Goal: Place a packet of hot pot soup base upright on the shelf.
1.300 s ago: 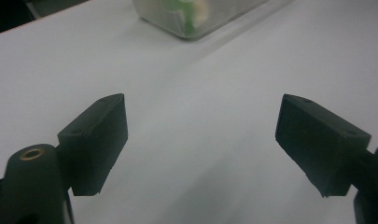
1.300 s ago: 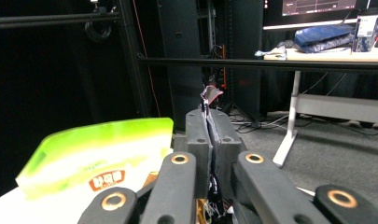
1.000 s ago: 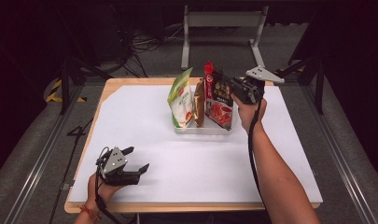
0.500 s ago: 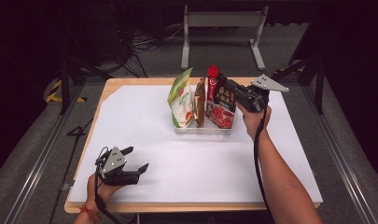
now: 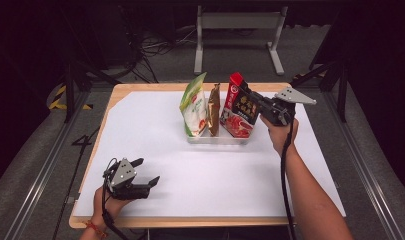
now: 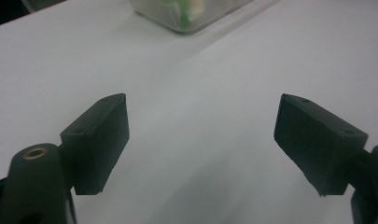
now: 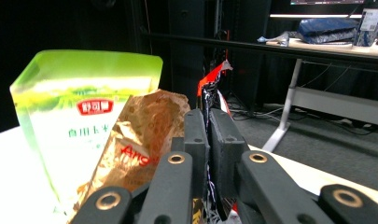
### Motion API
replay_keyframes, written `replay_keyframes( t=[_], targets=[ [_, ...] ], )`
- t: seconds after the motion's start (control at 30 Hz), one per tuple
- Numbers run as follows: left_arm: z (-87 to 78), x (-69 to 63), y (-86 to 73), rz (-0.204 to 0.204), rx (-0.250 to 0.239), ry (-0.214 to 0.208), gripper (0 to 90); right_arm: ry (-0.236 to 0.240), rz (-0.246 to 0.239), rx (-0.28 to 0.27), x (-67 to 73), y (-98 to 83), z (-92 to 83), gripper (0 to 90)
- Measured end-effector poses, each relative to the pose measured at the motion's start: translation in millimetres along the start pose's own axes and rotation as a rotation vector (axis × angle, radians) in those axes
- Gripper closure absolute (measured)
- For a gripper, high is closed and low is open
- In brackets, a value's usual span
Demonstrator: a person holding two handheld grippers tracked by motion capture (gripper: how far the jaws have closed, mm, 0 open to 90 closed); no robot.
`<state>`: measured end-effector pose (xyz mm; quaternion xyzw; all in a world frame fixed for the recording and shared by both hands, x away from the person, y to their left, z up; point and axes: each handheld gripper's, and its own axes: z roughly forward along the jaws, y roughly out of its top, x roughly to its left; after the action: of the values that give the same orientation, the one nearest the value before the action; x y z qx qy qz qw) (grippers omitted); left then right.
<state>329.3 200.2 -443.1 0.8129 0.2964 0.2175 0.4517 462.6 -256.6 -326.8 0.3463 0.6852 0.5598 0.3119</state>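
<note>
**Three pouches in the tray, the red one pinched at its edge**

Three packets stand upright in a clear tray (image 5: pixel 217 138) at about twelve o'clock on the white tabletop (image 5: pixel 155 125): a green-and-white pouch (image 5: pixel 194 106) at the nine o'clock end, a slim brown-gold sachet (image 5: pixel 213 114) in the middle, and a red-and-black pouch (image 5: pixel 239 107) at the three o'clock end. By my reading the work is placing or pulling that last packet, and it is near one end of that step: the red-and-black pouch sits with its foot in the tray while the right gripper (image 5: pixel 262 106) has its jaws nearly closed on the packet's three o'clock edge. In the right gripper view the thin foil edge (image 7: pixel 206 105) runs straight up between the two black jaws. What is left, as I judge it, is either to let go or to lift it clear; the pictures do not settle which.

The pouch is glossy, flat and leaning slightly towards three o'clock, with a red top seal and dark printed panel.

The left gripper (image 5: pixel 149 171) rests near the tabletop's seven o'clock corner, jaws wide apart over bare white surface, holding nothing.
</note>
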Motion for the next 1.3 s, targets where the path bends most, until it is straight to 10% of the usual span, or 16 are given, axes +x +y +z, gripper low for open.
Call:
replay_keyframes(
  t=[1.3],
  targets=[
    [2.8, -8.5, -1.4, 0.037, 0.038, 0.021, 19.4, 0.005, -0.026, 0.070, -0.2, 3.5, -11.5, 77.9]
  ],
)
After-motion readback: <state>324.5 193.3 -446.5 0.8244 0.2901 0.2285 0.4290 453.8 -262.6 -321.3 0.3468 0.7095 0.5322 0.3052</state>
